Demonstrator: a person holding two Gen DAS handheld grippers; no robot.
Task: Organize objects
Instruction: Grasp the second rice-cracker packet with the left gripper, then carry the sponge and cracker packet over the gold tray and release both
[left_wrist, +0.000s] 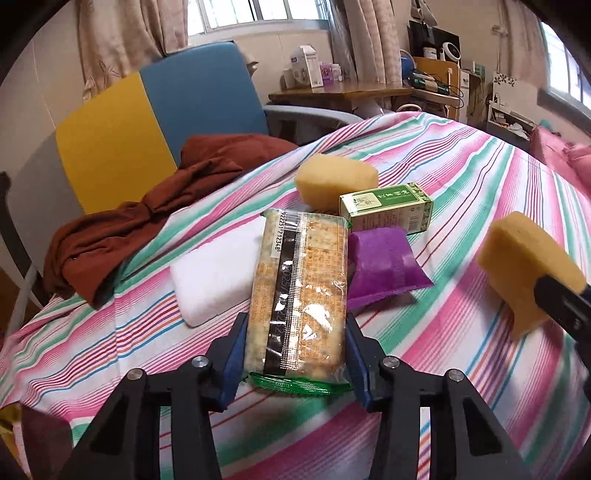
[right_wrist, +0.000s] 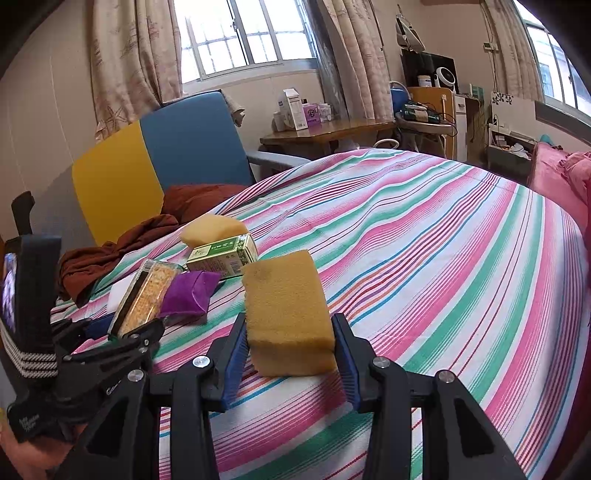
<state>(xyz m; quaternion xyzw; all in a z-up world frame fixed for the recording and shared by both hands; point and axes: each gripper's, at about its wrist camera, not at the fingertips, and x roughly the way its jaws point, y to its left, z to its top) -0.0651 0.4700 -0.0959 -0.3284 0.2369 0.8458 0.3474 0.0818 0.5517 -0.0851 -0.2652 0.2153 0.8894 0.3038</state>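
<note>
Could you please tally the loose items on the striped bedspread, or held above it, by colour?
Yellow sponges: 2, one lying, one held in the right tool
Green box: 1
Purple pouch: 1
White block: 1
Cracker pack, in the left tool: 1
Total: 6

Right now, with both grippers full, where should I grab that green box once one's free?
Grip the green box across its two long side faces, near the middle, coming down from above. It lies flat on the striped bedspread, long and narrow, so the jaws span its short width. The purple pouch sits close in front and a yellow sponge behind, so a sideways approach looks crowded.
</note>
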